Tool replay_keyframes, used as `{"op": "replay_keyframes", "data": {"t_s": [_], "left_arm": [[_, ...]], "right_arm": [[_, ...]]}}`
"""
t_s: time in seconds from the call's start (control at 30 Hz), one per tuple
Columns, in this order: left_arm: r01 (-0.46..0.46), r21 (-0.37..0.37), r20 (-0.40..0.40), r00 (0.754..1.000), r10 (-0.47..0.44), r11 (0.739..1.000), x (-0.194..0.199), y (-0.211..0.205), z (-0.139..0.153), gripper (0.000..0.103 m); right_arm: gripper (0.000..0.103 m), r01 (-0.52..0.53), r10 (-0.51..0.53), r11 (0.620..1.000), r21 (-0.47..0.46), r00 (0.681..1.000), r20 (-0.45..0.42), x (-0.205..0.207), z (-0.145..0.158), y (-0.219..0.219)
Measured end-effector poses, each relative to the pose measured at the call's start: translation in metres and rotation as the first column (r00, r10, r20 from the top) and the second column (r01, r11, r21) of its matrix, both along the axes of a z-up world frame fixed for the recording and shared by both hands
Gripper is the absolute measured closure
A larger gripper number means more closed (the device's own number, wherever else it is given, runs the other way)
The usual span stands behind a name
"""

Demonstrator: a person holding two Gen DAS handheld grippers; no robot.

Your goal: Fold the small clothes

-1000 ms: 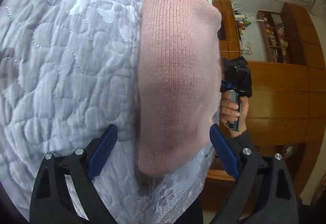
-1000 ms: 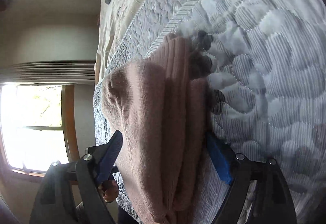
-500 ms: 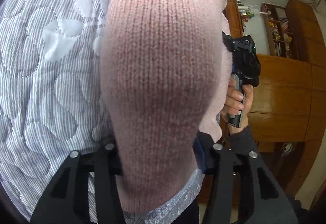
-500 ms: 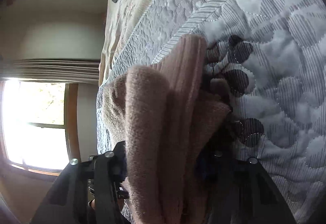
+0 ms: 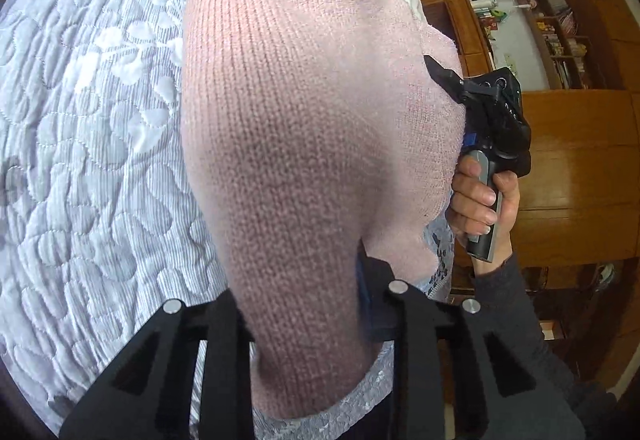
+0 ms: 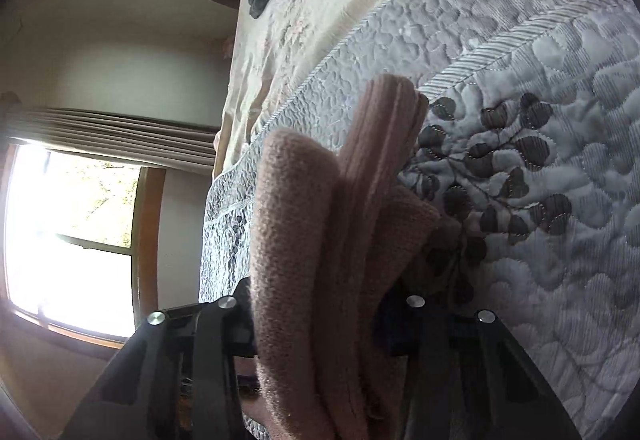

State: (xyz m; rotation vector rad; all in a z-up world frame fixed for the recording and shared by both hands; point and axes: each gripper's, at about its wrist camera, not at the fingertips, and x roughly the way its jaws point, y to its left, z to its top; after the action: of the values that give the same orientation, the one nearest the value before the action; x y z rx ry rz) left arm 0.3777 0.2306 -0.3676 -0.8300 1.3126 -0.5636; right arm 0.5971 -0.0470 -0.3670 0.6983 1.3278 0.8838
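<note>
Pinching the pink knit garment point(image 5: 304, 167) above the quilt point(image 5: 92, 143), both grippers' fingers point(image 5: 376, 304) clamped tight on it

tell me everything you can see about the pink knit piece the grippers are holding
The pink knit garment is soft, fine-ribbed, wool-like fabric in pale dusty pink. It is bunched into several thick layers, with one ribbed band standing out in the right wrist view. The left gripper is shut on one end and the right gripper on the other. It sits over the grey quilted bedspread near the bed's edge; whether its underside touches the quilt cannot be told. What kind of garment it is cannot be told.
</note>
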Motion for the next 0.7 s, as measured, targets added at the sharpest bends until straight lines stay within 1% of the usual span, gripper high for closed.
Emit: {"op": "replay_keyframes", "data": {"t_s": [0.1, 0.2, 0.27, 0.33, 0.43, 0.5, 0.53, 0.63, 0.67, 0.7], "left_arm": [[-0.007, 0.013, 0.024, 1.0, 0.007, 1.0, -0.017, 0.01, 0.015, 0.077], [-0.023, 0.028, 0.04, 0.999, 0.022, 0.999, -0.05, 0.029, 0.033, 0.077], [-0.033, 0.041, 0.042, 0.999, 0.032, 0.999, -0.078, 0.044, 0.038, 0.077], [-0.051, 0.051, 0.036, 0.998, 0.049, 0.997, -0.108, 0.059, 0.04, 0.077], [-0.072, 0.061, 0.004, 0.997, 0.072, 0.996, -0.153, 0.079, 0.026, 0.077], [-0.091, 0.055, -0.028, 0.995, 0.093, 0.994, -0.184, 0.091, 0.01, 0.077], [-0.109, 0.041, -0.055, 0.992, 0.111, 0.993, -0.197, 0.095, -0.001, 0.077], [-0.133, 0.029, -0.099, 0.986, 0.135, 0.991, -0.219, 0.093, -0.028, 0.077], [-0.148, 0.031, -0.101, 0.983, 0.15, 0.989, -0.219, 0.091, -0.035, 0.074], [-0.151, 0.03, -0.1, 0.983, 0.153, 0.988, -0.221, 0.091, -0.04, 0.072]], "right_arm": [[0.062, -0.018, 0.018, 1.0, 0.025, 1.0, -0.001, -0.018, 0.013, 0.014], [0.062, -0.047, 0.048, 0.997, 0.057, 0.999, -0.002, -0.045, 0.024, 0.035], [0.062, -0.069, 0.071, 0.995, 0.075, 0.997, -0.013, -0.067, 0.026, 0.052], [0.062, -0.092, 0.095, 0.992, 0.089, 0.995, -0.036, -0.093, 0.019, 0.07], [0.062, -0.134, 0.141, 0.987, 0.091, 0.987, -0.078, -0.131, -0.001, 0.094], [0.062, -0.159, 0.167, 0.984, 0.076, 0.979, -0.115, -0.158, -0.024, 0.105], [0.062, -0.165, 0.173, 0.984, 0.07, 0.975, -0.137, -0.169, -0.035, 0.107], [0.06, -0.144, 0.152, 0.988, 0.055, 0.969, -0.193, -0.19, -0.065, 0.1], [0.06, -0.131, 0.14, 0.99, 0.058, 0.968, -0.208, -0.191, -0.071, 0.096], [0.056, -0.125, 0.134, 0.991, 0.053, 0.967, -0.219, -0.191, -0.074, 0.092]]}}
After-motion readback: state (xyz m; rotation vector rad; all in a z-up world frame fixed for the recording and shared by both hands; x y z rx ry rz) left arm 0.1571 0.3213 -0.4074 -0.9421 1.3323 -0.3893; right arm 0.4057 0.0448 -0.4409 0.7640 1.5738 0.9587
